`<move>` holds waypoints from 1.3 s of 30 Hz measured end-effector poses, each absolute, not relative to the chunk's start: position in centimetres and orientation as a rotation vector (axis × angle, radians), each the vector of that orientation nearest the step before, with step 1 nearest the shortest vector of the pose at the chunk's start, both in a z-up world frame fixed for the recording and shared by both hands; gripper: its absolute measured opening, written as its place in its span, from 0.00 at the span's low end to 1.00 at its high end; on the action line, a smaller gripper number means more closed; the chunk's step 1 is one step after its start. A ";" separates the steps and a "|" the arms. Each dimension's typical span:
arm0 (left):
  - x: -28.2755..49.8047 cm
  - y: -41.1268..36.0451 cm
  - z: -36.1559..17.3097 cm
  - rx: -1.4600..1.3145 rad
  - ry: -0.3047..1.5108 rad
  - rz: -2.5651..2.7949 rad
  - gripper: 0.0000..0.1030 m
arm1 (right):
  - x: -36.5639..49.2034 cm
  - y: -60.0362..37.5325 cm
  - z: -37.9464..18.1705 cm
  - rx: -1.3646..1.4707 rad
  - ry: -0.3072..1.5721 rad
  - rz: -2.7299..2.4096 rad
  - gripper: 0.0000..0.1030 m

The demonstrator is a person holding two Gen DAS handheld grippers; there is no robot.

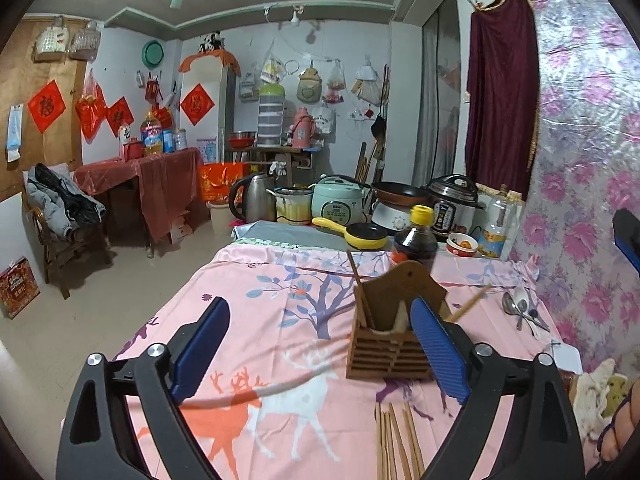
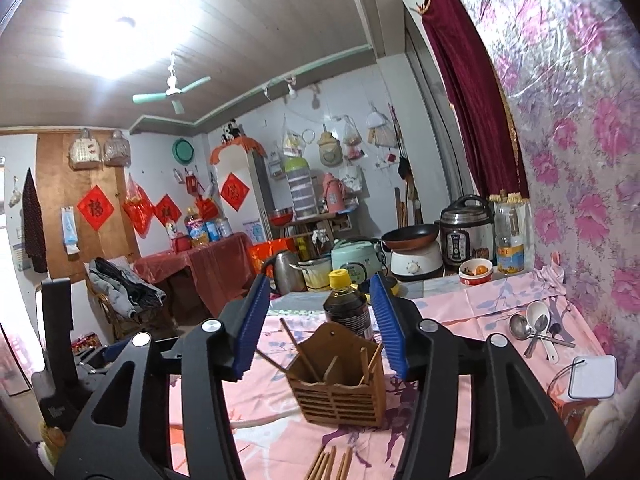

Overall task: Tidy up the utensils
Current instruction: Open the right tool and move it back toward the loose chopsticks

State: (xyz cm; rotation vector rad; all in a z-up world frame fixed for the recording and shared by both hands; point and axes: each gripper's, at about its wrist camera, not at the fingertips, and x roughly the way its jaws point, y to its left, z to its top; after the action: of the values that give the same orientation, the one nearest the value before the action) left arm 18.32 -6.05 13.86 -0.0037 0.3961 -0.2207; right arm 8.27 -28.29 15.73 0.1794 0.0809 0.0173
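Observation:
A brown slatted wooden utensil holder [image 1: 390,336] stands on the pink tablecloth [image 1: 280,280] with a few chopsticks in it. It also shows in the right wrist view [image 2: 340,380]. Several loose chopsticks [image 1: 396,440] lie in front of it, near the camera; they also show in the right wrist view [image 2: 332,462]. Metal and white spoons [image 1: 522,310] lie at the right by the wall; the spoons [image 2: 536,326] show in the right wrist view too. My left gripper [image 1: 320,348] is open and empty, low over the cloth. My right gripper [image 2: 318,328] is open and empty above the holder.
A dark sauce bottle [image 1: 416,240] with a yellow cap stands just behind the holder. Cookers, a kettle [image 1: 256,196], a yellow pan [image 1: 360,234] and a small bowl [image 1: 462,244] crowd the far end. A floral wall [image 1: 580,200] runs along the right. A white pad [image 2: 592,376] lies near right.

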 end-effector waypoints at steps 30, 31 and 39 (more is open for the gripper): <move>5.2 -0.7 1.4 -0.016 0.528 -0.089 0.94 | -3.5 -23.2 0.5 0.136 0.274 -0.101 0.94; 5.4 -0.9 0.5 0.001 0.540 -0.094 0.94 | -3.1 -23.0 -0.4 0.112 0.298 -0.105 0.94; 7.8 -1.8 -5.3 0.063 0.650 -0.106 0.94 | -1.2 -21.6 -5.8 -0.110 0.414 -0.091 0.94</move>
State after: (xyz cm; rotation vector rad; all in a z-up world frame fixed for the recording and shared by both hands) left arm 7.81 -1.81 -5.28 0.0628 0.6505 -0.1060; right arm -1.19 -21.58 -5.83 -0.1099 0.4140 -0.0910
